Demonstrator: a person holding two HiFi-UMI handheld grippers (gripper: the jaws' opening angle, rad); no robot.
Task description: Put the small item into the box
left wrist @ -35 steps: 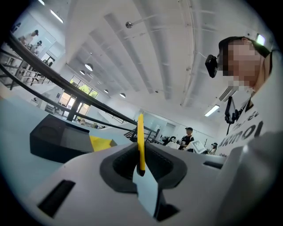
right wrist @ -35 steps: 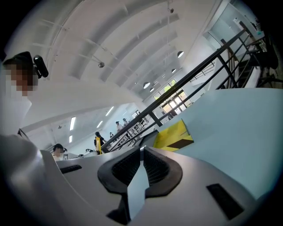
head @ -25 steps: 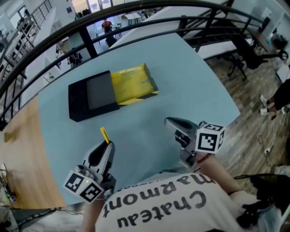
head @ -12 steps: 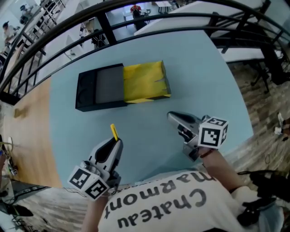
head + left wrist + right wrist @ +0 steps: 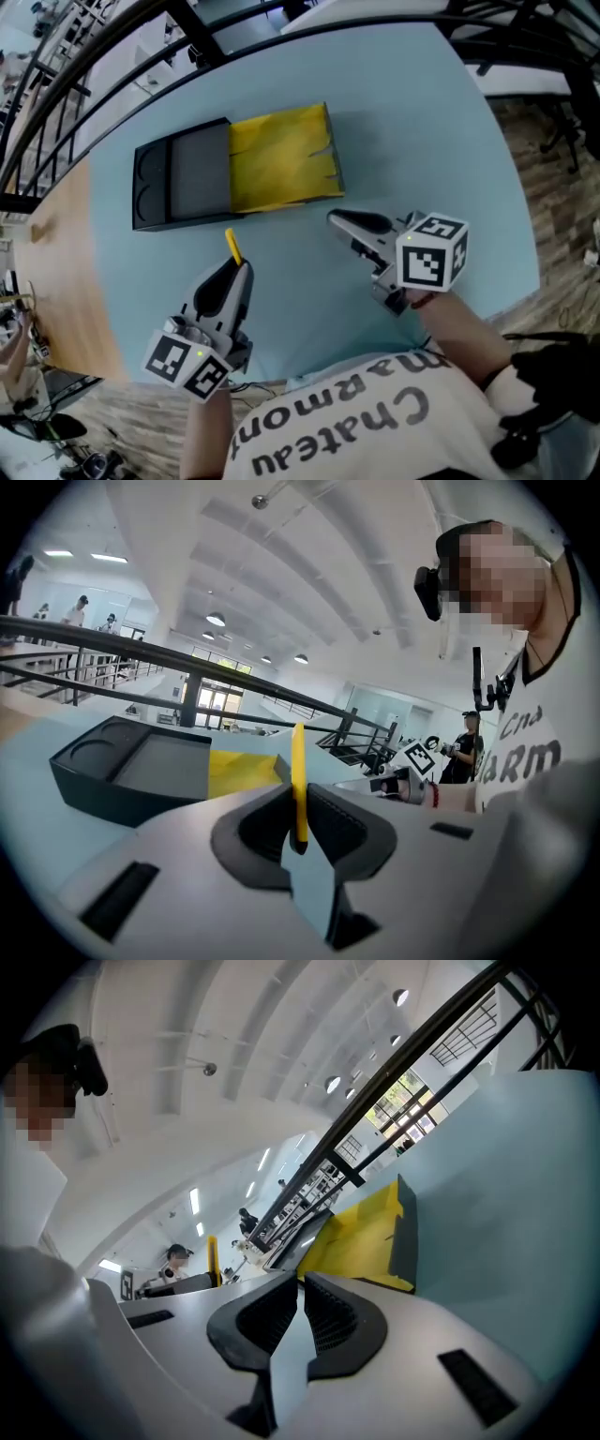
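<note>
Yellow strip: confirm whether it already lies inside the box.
No: the yellow strip stands upright, clamped between the jaws of the left gripper, with the box beyond it on the table.

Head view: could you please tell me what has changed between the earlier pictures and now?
The left tool has carried the yellow strip forward, so its tip is now closer to the box. The right tool has also edged toward the box's yellow flap. Unchanged: the strip stays clamped in the left tool, the right tool is shut and empty, and the box lies open on the table.
</note>
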